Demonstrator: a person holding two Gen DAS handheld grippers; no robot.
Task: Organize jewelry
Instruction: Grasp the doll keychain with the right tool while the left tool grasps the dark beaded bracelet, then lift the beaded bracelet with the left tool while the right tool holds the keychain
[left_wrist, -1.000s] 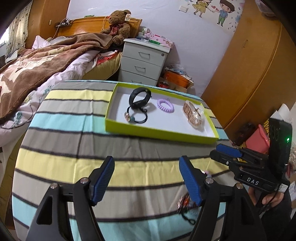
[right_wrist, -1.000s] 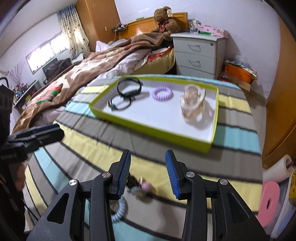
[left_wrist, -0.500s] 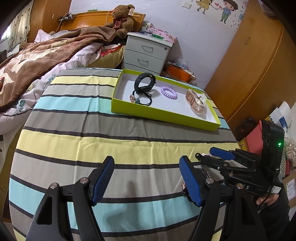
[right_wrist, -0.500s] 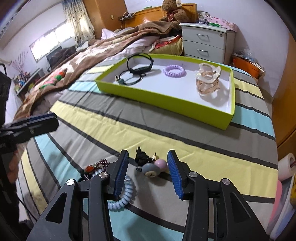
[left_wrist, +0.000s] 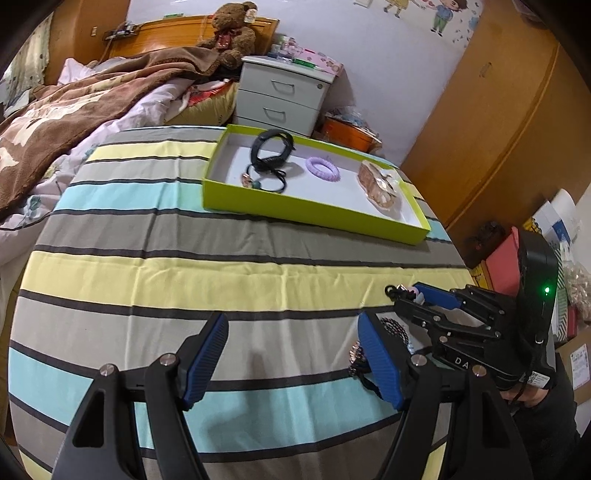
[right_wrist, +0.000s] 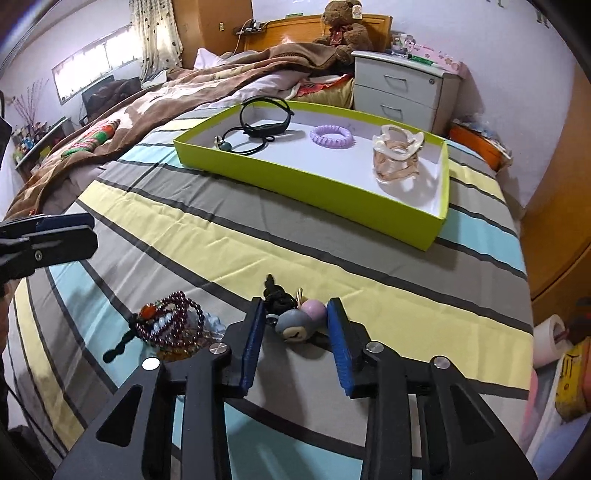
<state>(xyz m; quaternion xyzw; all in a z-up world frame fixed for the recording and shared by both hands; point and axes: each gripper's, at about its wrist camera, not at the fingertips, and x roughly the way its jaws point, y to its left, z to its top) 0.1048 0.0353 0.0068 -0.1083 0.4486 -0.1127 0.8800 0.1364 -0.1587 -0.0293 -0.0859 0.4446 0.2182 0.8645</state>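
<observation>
A lime-green tray (right_wrist: 295, 184) lies at the far side of the striped cloth. It holds a black band (right_wrist: 264, 114), a black cord with a bead (right_wrist: 240, 142), a purple coil tie (right_wrist: 331, 135) and a pale pink bracelet (right_wrist: 397, 155). Near the front edge lies a charm (right_wrist: 295, 326) with a grey ball, a pink ball and a black knot. My right gripper (right_wrist: 295, 310) straddles it, jaws closing, with a small gap left at the grey ball. A heap of dark red beads (right_wrist: 170, 325) lies to its left. My left gripper (left_wrist: 291, 325) hangs open over bare cloth.
A bed with a brown blanket (right_wrist: 221, 77) runs along the left. Behind the tray stand a white nightstand (right_wrist: 402, 88) and a teddy bear (right_wrist: 343, 26). A wooden wardrobe (left_wrist: 498, 129) fills the right side, with boxes and clutter (left_wrist: 509, 258) beside the table.
Both grippers have sunk toward the cloth. The right gripper's jaws have narrowed around the charm. The left gripper's jaws have stayed as wide as before.
</observation>
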